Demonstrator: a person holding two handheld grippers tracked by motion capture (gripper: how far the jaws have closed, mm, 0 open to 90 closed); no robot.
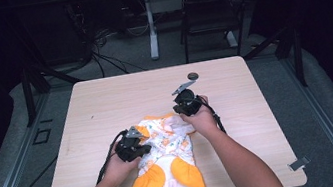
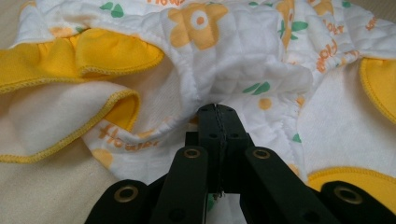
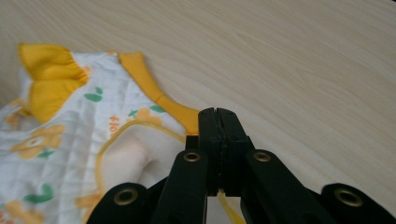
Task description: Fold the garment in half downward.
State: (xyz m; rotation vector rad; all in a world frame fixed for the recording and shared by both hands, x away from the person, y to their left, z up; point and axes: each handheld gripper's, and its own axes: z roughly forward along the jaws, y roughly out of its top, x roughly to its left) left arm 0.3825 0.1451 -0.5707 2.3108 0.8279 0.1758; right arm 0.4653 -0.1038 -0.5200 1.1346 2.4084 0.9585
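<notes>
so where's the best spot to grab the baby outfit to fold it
Grip the baby outfit by its yellow-trimmed edges, coming in low from each side, since the fabric lies flat and only the hems give the jaws something to pinch. The left gripper and right gripper are already shut on such edges.

White quilted baby garment (image 1: 167,161) with orange flower print and yellow trim lies partly folded, crumpled, near the desk's front edge.
</notes>
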